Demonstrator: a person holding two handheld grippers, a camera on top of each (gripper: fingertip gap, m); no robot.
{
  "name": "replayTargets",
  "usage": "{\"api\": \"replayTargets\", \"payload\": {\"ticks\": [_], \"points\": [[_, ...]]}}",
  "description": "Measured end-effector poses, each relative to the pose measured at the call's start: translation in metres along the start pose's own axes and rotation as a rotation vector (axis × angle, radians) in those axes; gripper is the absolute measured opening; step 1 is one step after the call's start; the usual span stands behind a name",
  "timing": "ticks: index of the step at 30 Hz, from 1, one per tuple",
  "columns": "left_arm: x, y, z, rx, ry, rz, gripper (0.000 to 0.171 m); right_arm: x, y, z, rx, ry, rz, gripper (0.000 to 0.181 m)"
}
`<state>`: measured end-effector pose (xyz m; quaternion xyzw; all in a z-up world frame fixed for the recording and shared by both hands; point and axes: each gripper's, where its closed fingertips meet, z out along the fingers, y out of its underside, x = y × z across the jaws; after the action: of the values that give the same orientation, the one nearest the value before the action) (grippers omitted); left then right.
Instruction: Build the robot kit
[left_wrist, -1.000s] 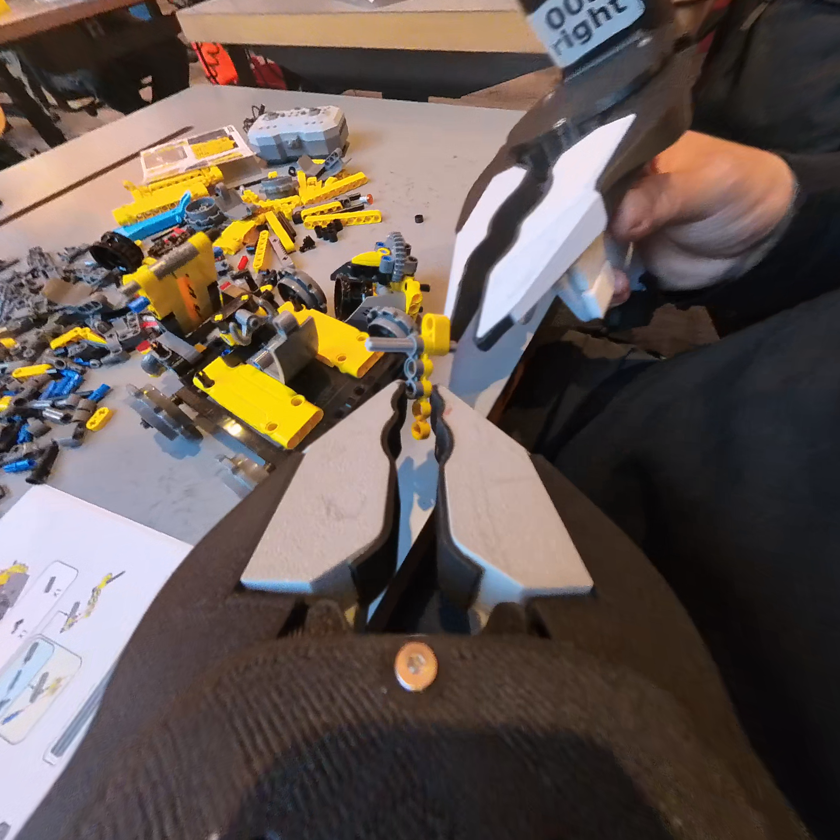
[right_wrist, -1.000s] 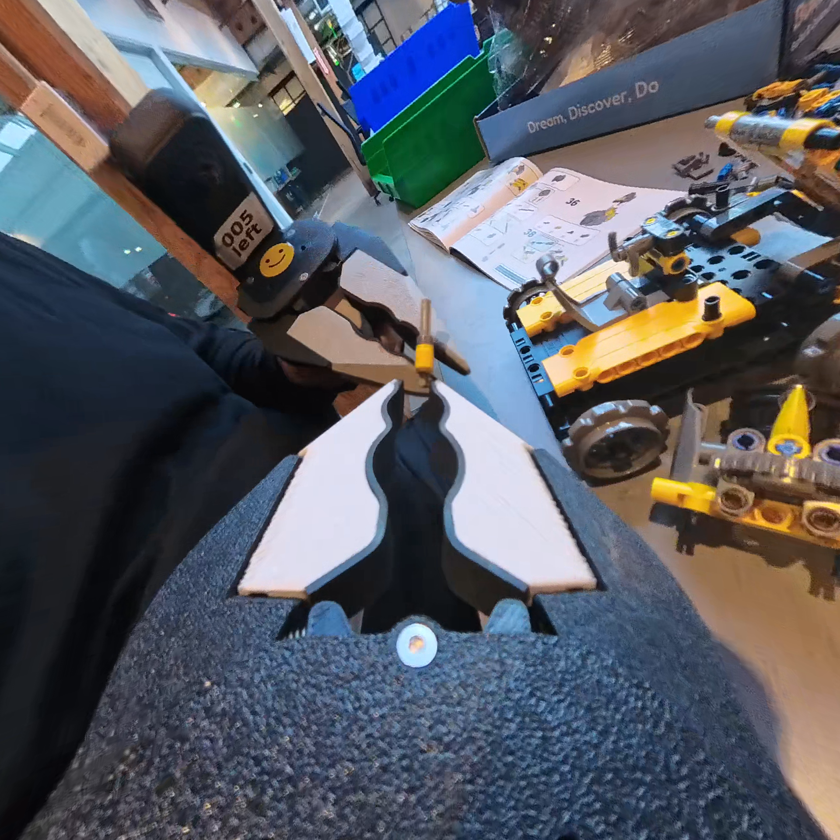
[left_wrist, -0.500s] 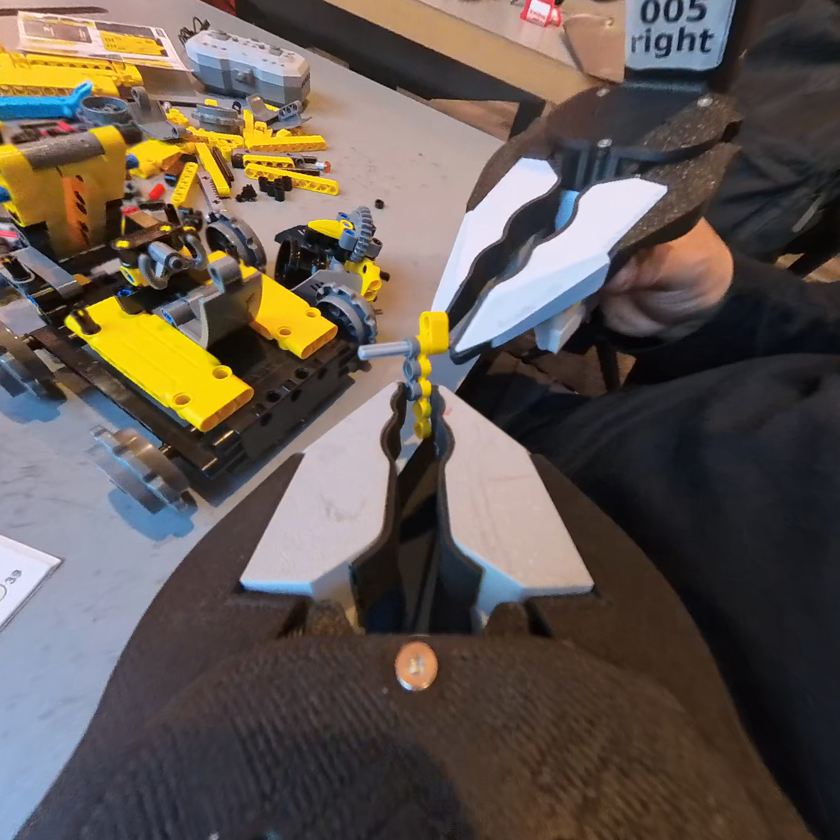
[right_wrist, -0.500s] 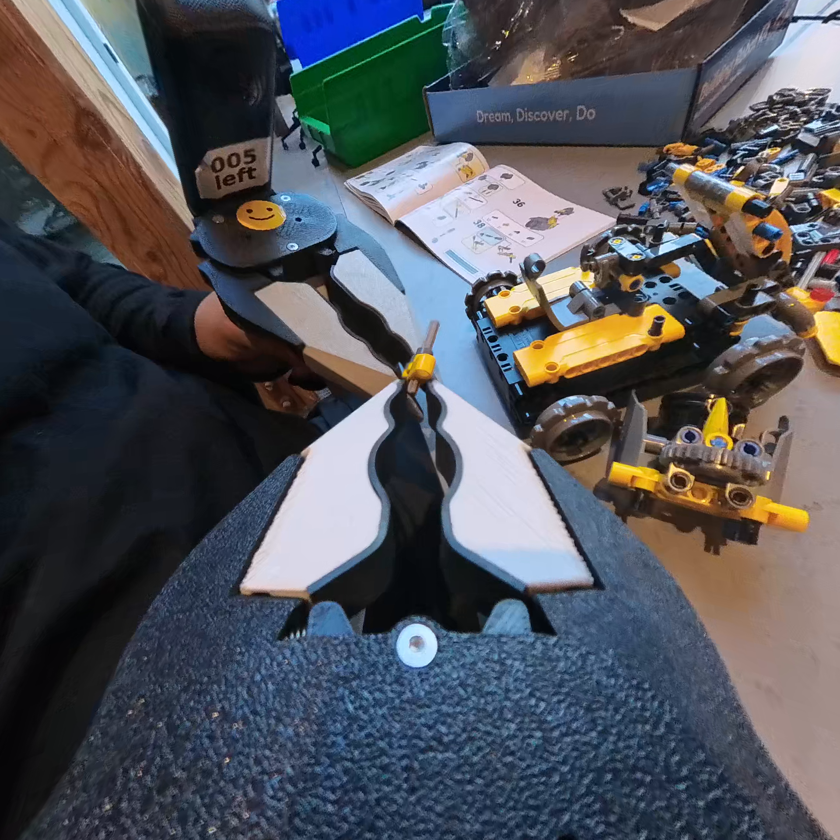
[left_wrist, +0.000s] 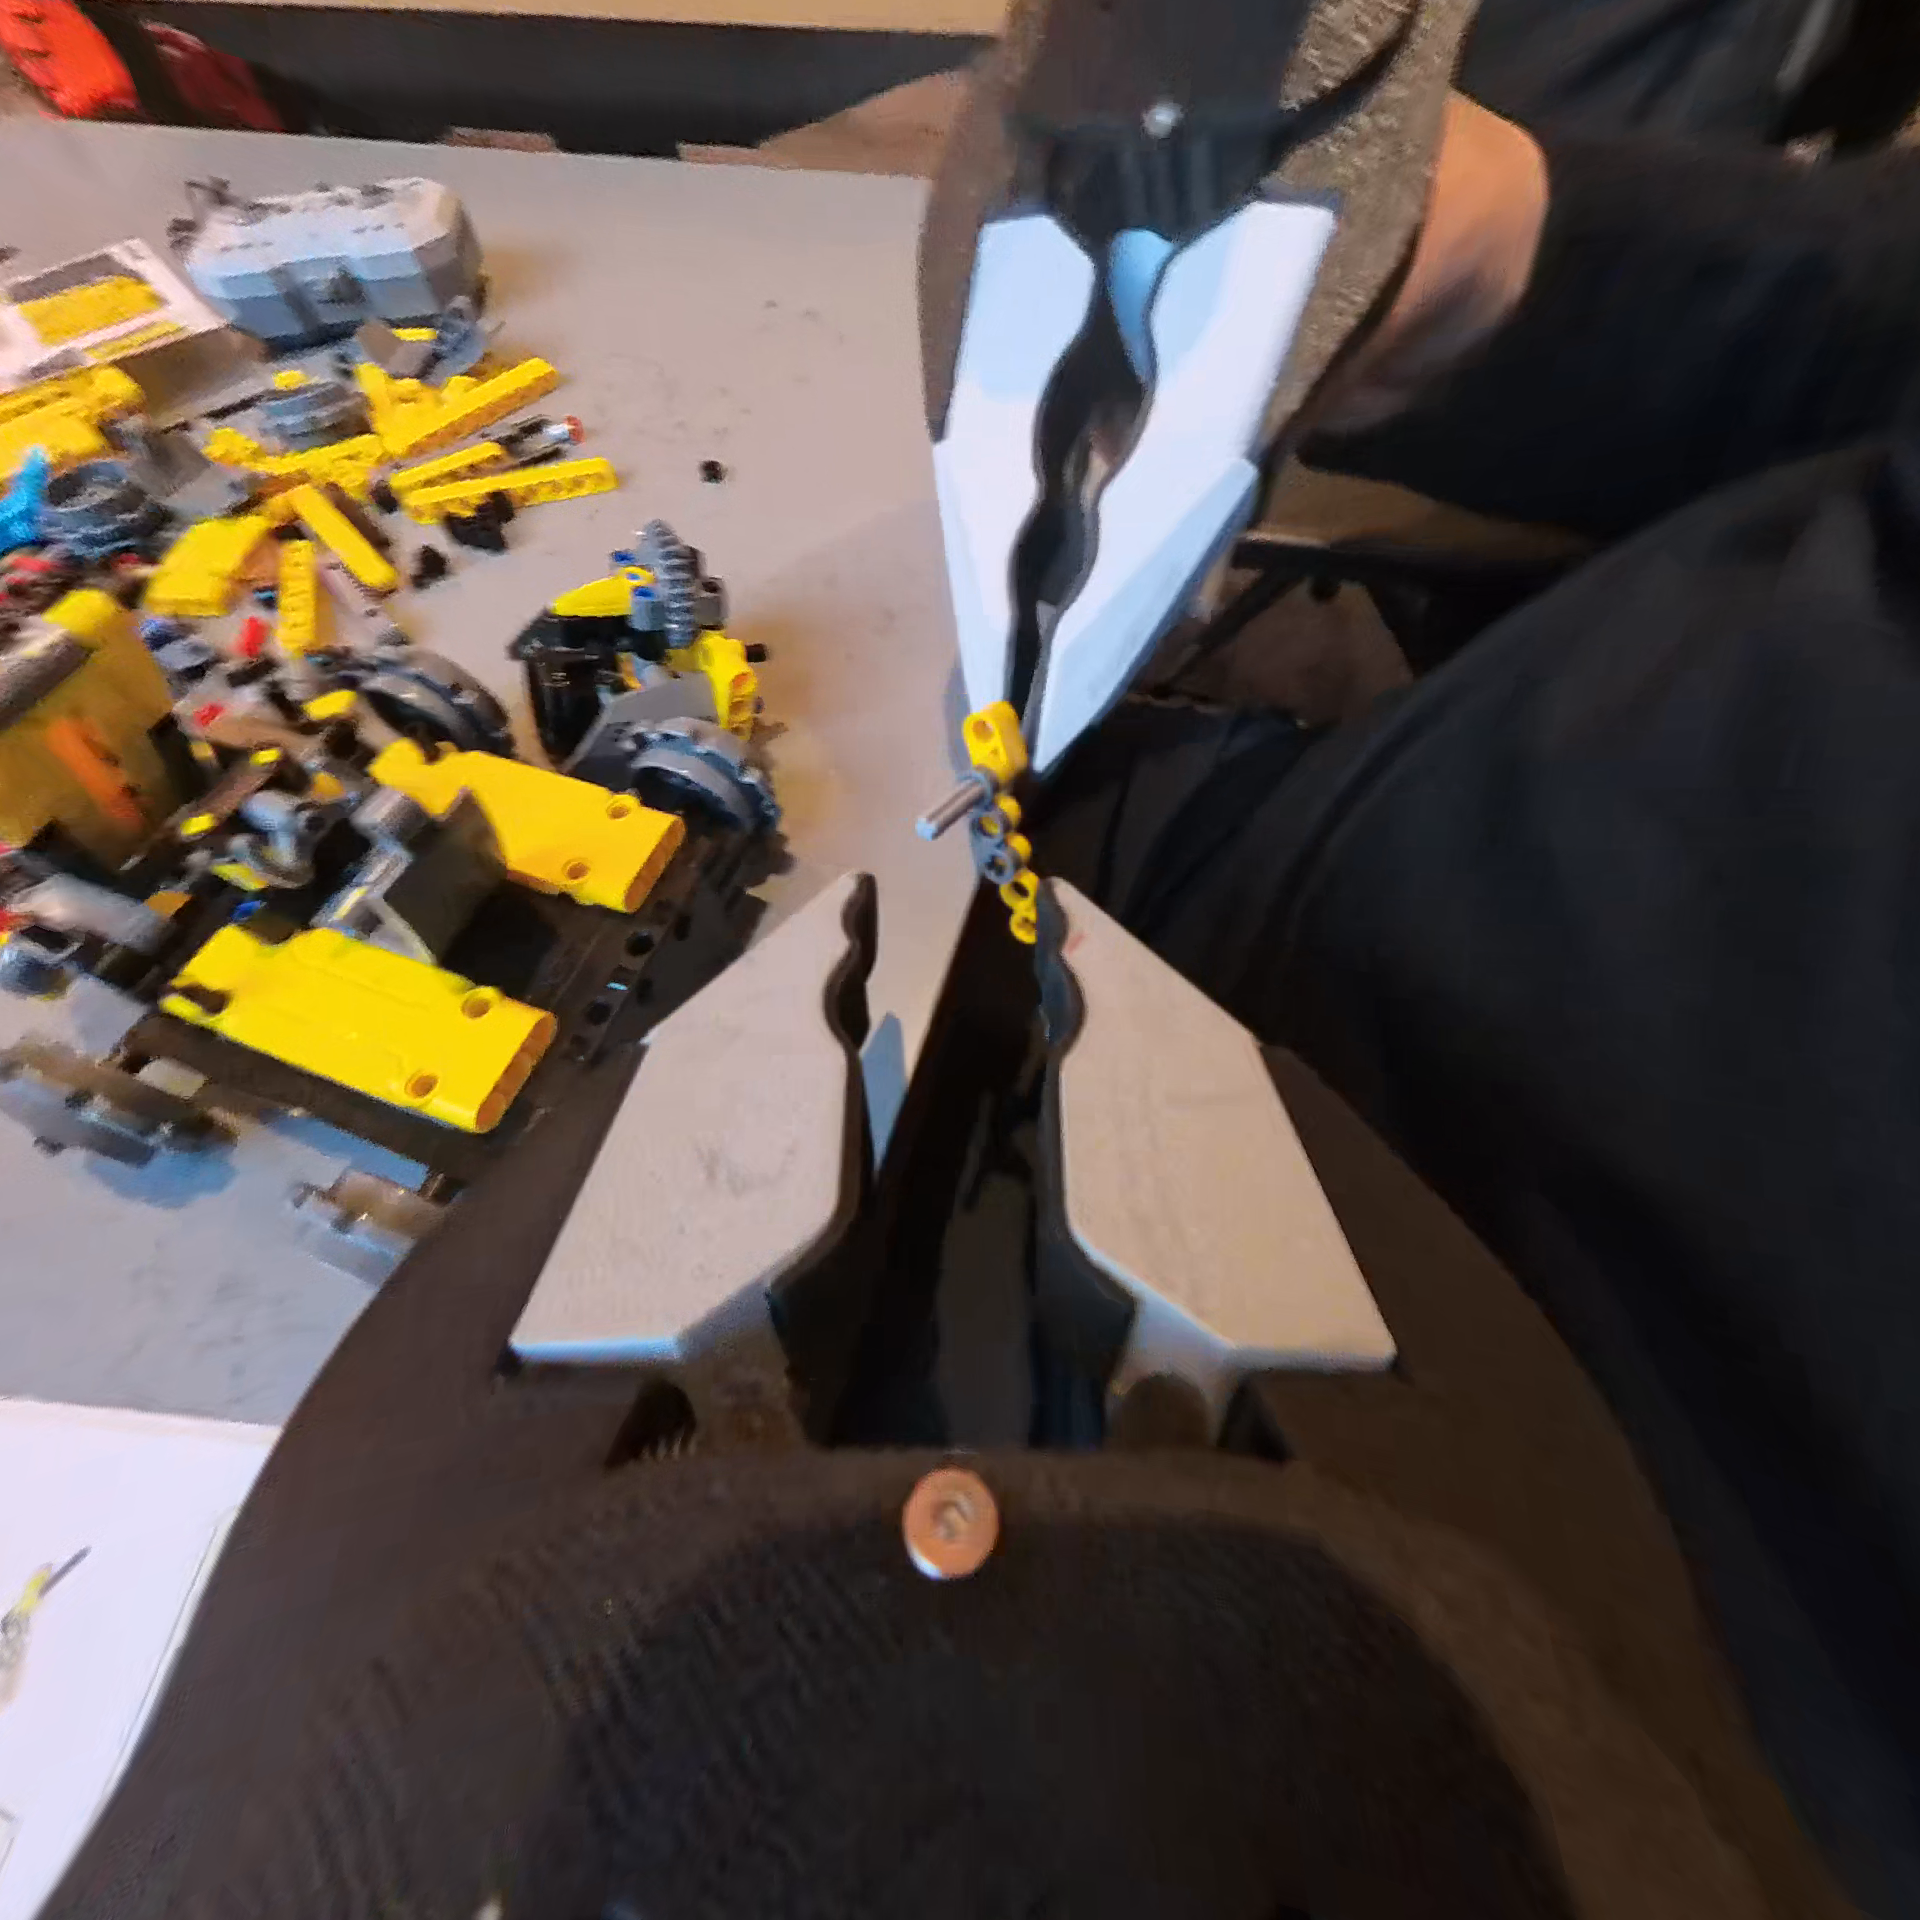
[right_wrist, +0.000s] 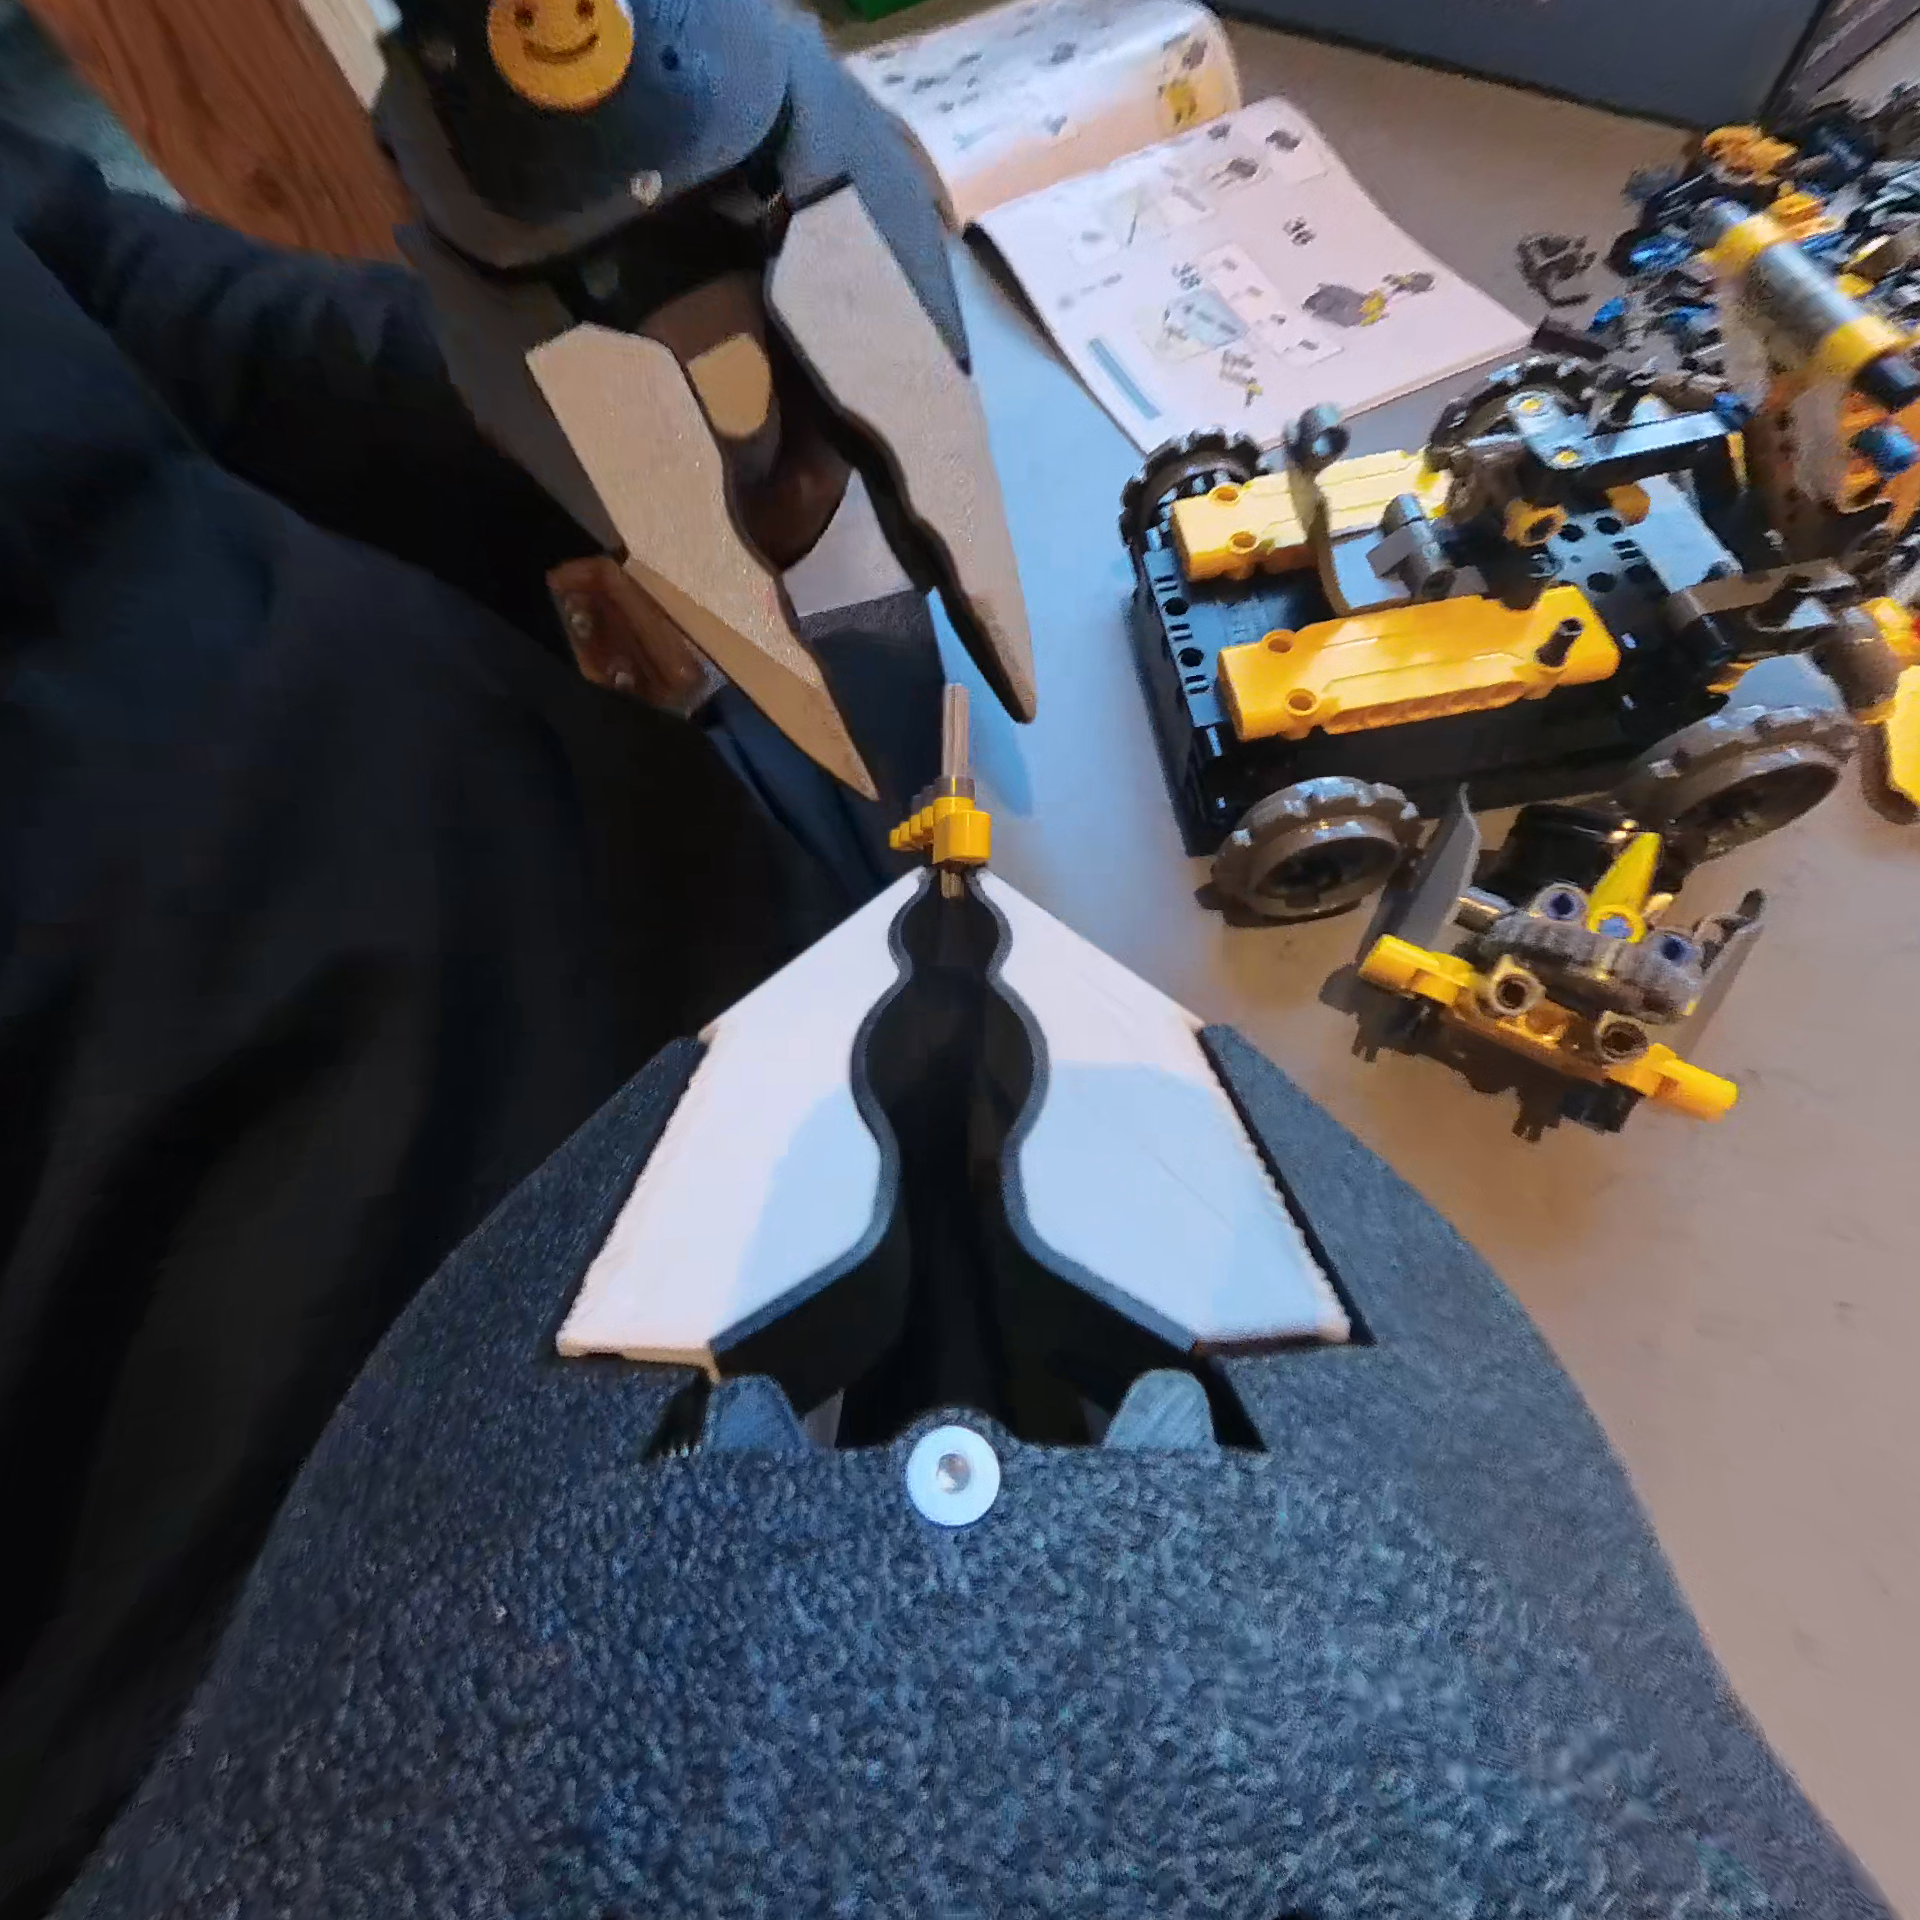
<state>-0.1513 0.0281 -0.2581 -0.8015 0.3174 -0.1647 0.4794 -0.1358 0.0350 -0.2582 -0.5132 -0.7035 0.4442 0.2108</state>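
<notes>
Off the table edge, right gripper pinches the small yellow-grey brick piece by its axle end. Left gripper spread, just beside it. Likely light, rigid, pops apart easily.

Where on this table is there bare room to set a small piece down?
Bare table between the loose yellow beams and its edge; another strip between the vehicle and the booklet. Far left is crowded.
</notes>
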Motion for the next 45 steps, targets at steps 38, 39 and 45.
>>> {"api": "replayTargets", "payload": {"ticks": [38, 39, 45], "points": [[0.059, 0.028, 0.010, -0.111, 0.165, 0.015, 0.002, -0.047, 0.031, 0.010, -0.019, -0.177, -0.119, 0.013], [0.058, 0.028, 0.010, -0.108, 0.160, 0.017, 0.002, -0.051, 0.027, 0.008, 0.004, -0.194, -0.120, 0.018], [0.058, 0.030, 0.011, -0.081, 0.156, 0.040, 0.002, -0.048, 0.027, 0.014, -0.018, -0.175, -0.148, 0.007]]}}
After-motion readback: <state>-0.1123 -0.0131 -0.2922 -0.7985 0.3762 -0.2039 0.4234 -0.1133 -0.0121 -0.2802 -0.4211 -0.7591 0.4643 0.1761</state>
